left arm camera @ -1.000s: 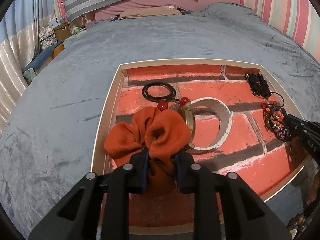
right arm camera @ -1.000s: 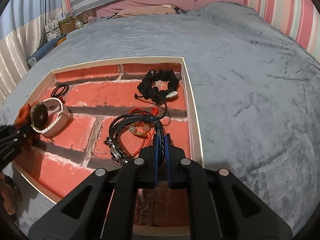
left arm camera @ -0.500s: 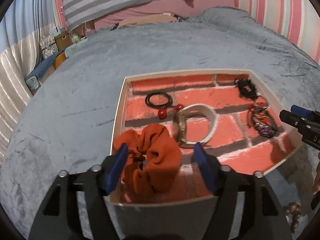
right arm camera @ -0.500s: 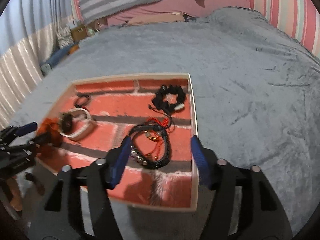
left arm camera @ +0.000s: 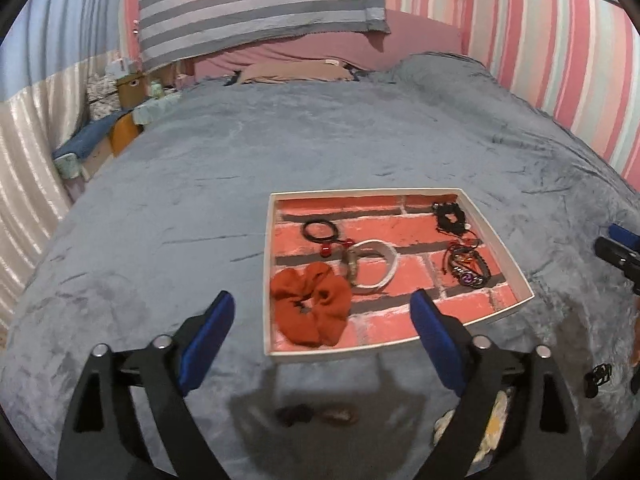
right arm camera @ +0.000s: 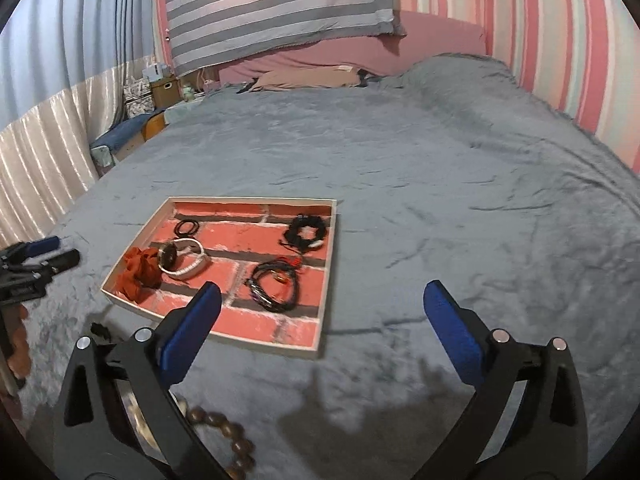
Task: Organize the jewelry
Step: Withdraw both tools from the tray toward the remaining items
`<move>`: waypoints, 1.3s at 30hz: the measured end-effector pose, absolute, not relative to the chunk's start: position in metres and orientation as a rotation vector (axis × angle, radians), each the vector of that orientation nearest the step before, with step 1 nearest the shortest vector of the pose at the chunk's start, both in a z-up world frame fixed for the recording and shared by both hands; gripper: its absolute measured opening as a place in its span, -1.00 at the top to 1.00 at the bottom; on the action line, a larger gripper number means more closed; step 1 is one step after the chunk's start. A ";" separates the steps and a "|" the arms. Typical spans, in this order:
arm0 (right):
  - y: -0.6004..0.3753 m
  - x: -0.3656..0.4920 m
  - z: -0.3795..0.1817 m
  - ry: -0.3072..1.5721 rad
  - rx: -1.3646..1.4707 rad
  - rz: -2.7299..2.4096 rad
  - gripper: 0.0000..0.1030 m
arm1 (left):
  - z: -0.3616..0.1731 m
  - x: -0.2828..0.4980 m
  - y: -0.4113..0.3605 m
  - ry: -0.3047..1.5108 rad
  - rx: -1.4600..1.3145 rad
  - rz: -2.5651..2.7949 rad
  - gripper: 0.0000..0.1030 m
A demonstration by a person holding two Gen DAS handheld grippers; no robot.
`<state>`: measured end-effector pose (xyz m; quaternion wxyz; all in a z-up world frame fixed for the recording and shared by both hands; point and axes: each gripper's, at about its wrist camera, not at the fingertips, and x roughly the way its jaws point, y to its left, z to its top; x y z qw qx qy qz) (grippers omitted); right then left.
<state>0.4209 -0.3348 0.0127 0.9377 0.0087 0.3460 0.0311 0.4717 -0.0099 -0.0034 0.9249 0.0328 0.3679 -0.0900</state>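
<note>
Both grippers, left [left arm camera: 322, 338] and right [right arm camera: 320, 324], gape empty above the blanket [right arm camera: 440, 200], scrunchie [left arm camera: 310, 310] in the tray [left arm camera: 267, 272]; next, drop squarely over the beads [right arm camera: 236, 440].

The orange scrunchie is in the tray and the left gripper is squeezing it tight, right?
Not quite. The orange scrunchie is in the tray, but the left gripper isn't squeezing it. The left wrist view shows the gripper wide open, pulled away from the tray, with the scrunchie lying loose on the brick-patterned bottom.
</note>
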 end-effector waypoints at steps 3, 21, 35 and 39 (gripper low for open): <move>-0.345 0.405 0.018 0.708 0.003 0.040 -0.91 | 0.004 0.456 -0.002 0.734 0.074 -0.165 -0.79; -0.366 0.335 0.006 0.700 0.001 -0.032 -0.91 | 0.006 0.380 -0.002 0.731 0.078 -0.182 -0.79; -0.376 0.293 -0.040 0.720 -0.023 -0.090 -0.91 | -0.039 0.353 -0.021 0.796 0.046 -0.211 -0.79; -0.380 0.281 -0.060 0.726 -0.063 -0.121 -0.91 | -0.059 0.347 -0.035 0.810 0.036 -0.221 -0.79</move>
